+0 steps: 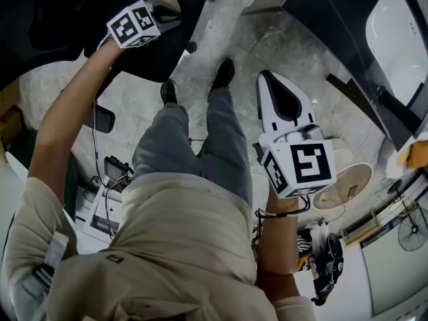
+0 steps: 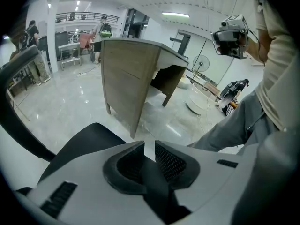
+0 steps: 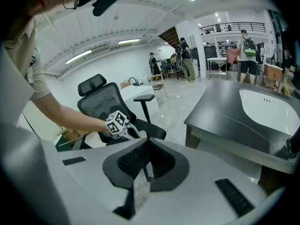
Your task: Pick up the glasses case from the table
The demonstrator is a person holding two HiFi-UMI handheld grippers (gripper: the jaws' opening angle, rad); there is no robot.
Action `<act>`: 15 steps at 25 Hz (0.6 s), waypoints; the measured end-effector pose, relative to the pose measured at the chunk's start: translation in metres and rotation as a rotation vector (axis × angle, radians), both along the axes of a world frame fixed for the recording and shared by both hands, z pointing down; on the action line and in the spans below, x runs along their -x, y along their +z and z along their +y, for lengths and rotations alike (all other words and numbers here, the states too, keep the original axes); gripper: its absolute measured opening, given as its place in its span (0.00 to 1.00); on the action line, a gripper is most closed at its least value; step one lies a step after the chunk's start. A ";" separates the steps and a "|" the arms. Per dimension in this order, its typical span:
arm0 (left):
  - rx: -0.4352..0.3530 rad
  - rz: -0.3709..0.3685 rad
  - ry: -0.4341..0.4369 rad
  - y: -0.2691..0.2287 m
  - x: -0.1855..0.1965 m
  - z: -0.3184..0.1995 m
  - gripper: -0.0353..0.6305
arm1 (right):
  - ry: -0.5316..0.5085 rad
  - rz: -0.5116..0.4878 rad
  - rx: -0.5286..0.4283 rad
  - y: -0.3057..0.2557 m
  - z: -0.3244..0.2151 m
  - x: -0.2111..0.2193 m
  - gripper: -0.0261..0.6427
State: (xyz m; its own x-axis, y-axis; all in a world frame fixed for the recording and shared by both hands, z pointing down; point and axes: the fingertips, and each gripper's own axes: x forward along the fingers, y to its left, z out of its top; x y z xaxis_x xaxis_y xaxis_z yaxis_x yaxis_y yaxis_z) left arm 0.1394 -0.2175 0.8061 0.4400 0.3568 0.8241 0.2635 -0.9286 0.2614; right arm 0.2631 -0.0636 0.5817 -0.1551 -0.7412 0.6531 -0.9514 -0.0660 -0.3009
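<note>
The glasses case shows in no view. It is not on the part of the dark desk (image 3: pixel 234 111) that the right gripper view takes in, and the head view shows only the person's trousers and the floor beside the desk. So which way it points, and how its long axis lies, cannot be told.

The left gripper (image 2: pixel 149 146) hangs well away from the desk, over the seat of a black office chair (image 1: pixel 167 52). Its jaws are a narrow slit apart with nothing between them. The right gripper (image 3: pixel 146 143) is nearer the desk, facing its near corner, with its jaws pressed together and empty.

The step in hand looks like the approach. To do it well, the person would likely first bring the desk top into the head view and find the case. One gripper's jaws should then be spread wider than the case's short side before reaching the desk. Coming down across the long axis near its middle should keep the case from pivoting or slipping.
</note>
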 end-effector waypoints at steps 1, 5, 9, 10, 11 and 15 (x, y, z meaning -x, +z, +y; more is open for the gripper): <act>-0.006 -0.005 0.015 0.003 0.000 0.000 0.16 | -0.002 -0.001 0.001 0.001 0.001 0.000 0.08; -0.066 -0.033 0.108 0.017 0.004 -0.001 0.19 | 0.000 -0.007 0.009 0.007 0.000 -0.001 0.08; -0.137 -0.065 0.218 0.034 0.008 0.000 0.26 | -0.004 -0.012 0.014 0.015 0.001 -0.002 0.08; -0.146 -0.072 0.237 0.038 0.009 0.001 0.28 | -0.004 -0.014 0.015 0.016 0.001 -0.002 0.08; -0.156 -0.078 0.254 0.041 0.009 0.002 0.29 | -0.004 -0.016 0.016 0.018 0.001 -0.002 0.08; -0.210 -0.114 0.323 0.055 0.016 0.002 0.38 | -0.003 -0.026 0.024 0.023 0.001 -0.001 0.08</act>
State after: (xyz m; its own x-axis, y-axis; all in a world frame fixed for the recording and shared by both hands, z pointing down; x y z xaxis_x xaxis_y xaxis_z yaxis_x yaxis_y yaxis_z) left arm 0.1238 -0.2154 0.8615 0.2345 0.2803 0.9308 0.5305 -0.8393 0.1191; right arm 0.2640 -0.0628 0.6051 -0.1742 -0.7248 0.6666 -0.9436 -0.0707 -0.3234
